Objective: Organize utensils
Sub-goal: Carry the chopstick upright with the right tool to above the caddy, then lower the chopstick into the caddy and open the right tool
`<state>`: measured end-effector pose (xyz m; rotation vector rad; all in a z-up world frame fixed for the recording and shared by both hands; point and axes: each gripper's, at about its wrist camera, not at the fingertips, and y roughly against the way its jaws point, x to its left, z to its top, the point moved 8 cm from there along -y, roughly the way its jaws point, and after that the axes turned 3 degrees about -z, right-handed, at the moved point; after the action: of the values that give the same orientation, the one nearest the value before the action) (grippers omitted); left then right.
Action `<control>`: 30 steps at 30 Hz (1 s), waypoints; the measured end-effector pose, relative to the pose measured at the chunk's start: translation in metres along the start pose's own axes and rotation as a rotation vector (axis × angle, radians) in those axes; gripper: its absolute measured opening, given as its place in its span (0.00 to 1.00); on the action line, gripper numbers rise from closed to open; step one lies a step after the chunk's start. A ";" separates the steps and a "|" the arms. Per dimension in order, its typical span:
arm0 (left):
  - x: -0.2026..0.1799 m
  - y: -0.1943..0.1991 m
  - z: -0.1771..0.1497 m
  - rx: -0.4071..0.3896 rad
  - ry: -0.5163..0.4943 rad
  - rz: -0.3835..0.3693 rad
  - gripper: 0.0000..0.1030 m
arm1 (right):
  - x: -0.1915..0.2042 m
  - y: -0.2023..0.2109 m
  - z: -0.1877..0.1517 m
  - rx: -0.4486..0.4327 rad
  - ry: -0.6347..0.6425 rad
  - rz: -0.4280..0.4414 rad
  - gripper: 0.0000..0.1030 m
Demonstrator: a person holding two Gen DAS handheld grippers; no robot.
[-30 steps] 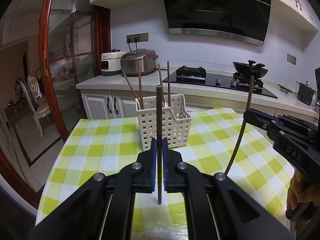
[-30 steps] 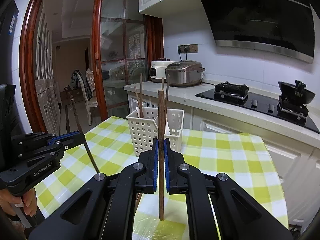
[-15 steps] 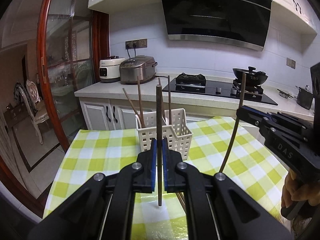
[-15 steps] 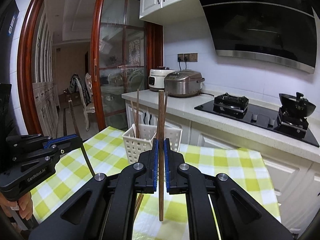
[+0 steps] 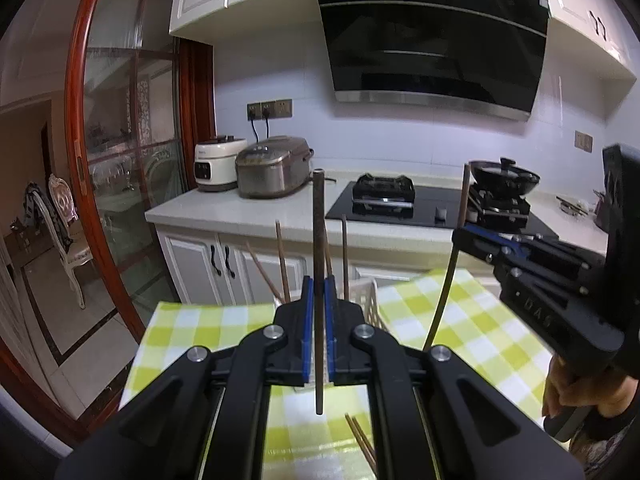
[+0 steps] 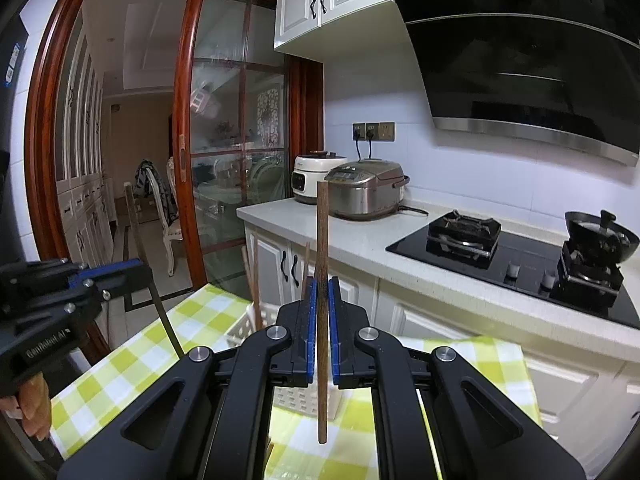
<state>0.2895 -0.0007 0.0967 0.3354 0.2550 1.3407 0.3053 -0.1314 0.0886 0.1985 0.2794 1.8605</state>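
Observation:
My left gripper [image 5: 319,286] is shut on a dark chopstick [image 5: 318,236], held upright above the table. My right gripper [image 6: 322,286] is shut on a brown chopstick [image 6: 322,240], also upright. The white slotted basket [image 5: 370,300] stands just beyond and below both grippers, mostly hidden by them; it also shows in the right wrist view [image 6: 244,330]. Several chopsticks [image 5: 282,264] stand in it. The right gripper with its chopstick shows at the right of the left wrist view [image 5: 468,236]. The left gripper shows at the left of the right wrist view [image 6: 136,268].
The table has a yellow-green checked cloth [image 5: 200,328]. Two loose chopsticks [image 5: 362,440] lie on it near the left gripper. Behind are a counter with rice cookers [image 5: 272,166], a hob [image 5: 384,196] and a wok [image 5: 504,178]. A glass door [image 5: 132,160] is to the left.
Both grippers have risen with their chopsticks and come closer to the basket, which now sits lower and is largely hidden behind the fingers.

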 end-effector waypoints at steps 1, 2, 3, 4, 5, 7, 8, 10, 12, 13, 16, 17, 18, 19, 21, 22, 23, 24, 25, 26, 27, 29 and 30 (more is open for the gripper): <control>0.000 -0.002 0.006 -0.003 0.002 -0.003 0.05 | -0.001 -0.003 0.006 -0.002 -0.002 0.001 0.06; 0.001 -0.004 0.014 -0.007 0.003 -0.005 0.05 | -0.001 -0.006 0.010 -0.003 -0.002 0.003 0.06; 0.001 -0.005 0.022 -0.012 0.001 -0.004 0.05 | -0.002 -0.009 0.018 -0.007 0.000 -0.001 0.06; 0.001 -0.006 0.027 -0.017 -0.001 -0.002 0.05 | -0.003 -0.012 0.022 -0.010 0.002 -0.003 0.06; 0.001 -0.007 0.036 -0.024 -0.005 0.003 0.05 | -0.003 -0.012 0.027 -0.012 0.006 -0.004 0.06; 0.003 -0.009 0.049 -0.036 -0.015 0.011 0.05 | -0.001 -0.017 0.039 -0.017 0.017 -0.004 0.06; 0.003 -0.010 0.057 -0.044 -0.020 0.016 0.05 | 0.000 -0.019 0.044 -0.020 0.023 -0.005 0.06; 0.003 -0.013 0.068 -0.057 -0.026 0.023 0.05 | 0.002 -0.025 0.054 -0.028 0.033 -0.006 0.06; 0.004 -0.019 0.080 -0.071 -0.032 0.030 0.05 | 0.004 -0.032 0.060 -0.031 0.032 -0.001 0.06; 0.003 -0.020 0.083 -0.075 -0.033 0.032 0.05 | 0.004 -0.034 0.061 -0.031 0.030 0.001 0.06; 0.005 -0.032 0.092 -0.082 -0.028 0.036 0.05 | 0.004 -0.047 0.061 -0.029 0.012 0.014 0.06; 0.007 -0.038 0.093 -0.082 -0.022 0.036 0.05 | 0.004 -0.052 0.061 -0.028 0.005 0.018 0.06; 0.009 -0.044 0.093 -0.079 -0.013 0.036 0.05 | 0.005 -0.055 0.060 -0.028 0.000 0.022 0.06; 0.011 -0.050 0.091 -0.073 -0.002 0.034 0.05 | 0.006 -0.058 0.058 -0.025 -0.004 0.027 0.06; 0.016 -0.061 0.084 -0.056 0.018 0.026 0.05 | 0.008 -0.069 0.052 -0.010 -0.011 0.039 0.06; 0.019 -0.069 0.079 -0.042 0.031 0.022 0.05 | 0.009 -0.075 0.048 0.003 -0.010 0.046 0.05; 0.023 -0.078 0.072 -0.024 0.041 0.018 0.05 | 0.010 -0.080 0.044 0.013 -0.009 0.050 0.05; 0.026 -0.086 0.065 -0.003 0.051 0.012 0.05 | 0.012 -0.088 0.037 0.031 -0.007 0.055 0.06; 0.028 -0.092 0.058 0.015 0.060 0.006 0.05 | 0.013 -0.094 0.032 0.046 -0.006 0.062 0.06; 0.030 -0.100 0.051 0.038 0.068 -0.004 0.05 | 0.014 -0.099 0.027 0.062 -0.006 0.069 0.06; 0.031 -0.107 0.044 0.064 0.073 -0.016 0.05 | 0.016 -0.106 0.020 0.090 -0.003 0.080 0.06; 0.033 -0.116 0.031 0.097 0.070 -0.020 0.05 | 0.020 -0.120 0.005 0.144 0.011 0.088 0.06; 0.034 -0.121 0.025 0.114 0.065 -0.019 0.05 | 0.023 -0.125 -0.002 0.168 0.016 0.090 0.06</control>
<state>0.4155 0.0068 0.0740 0.3843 0.3885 1.3225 0.4123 -0.0737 0.0501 0.3156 0.4445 1.9287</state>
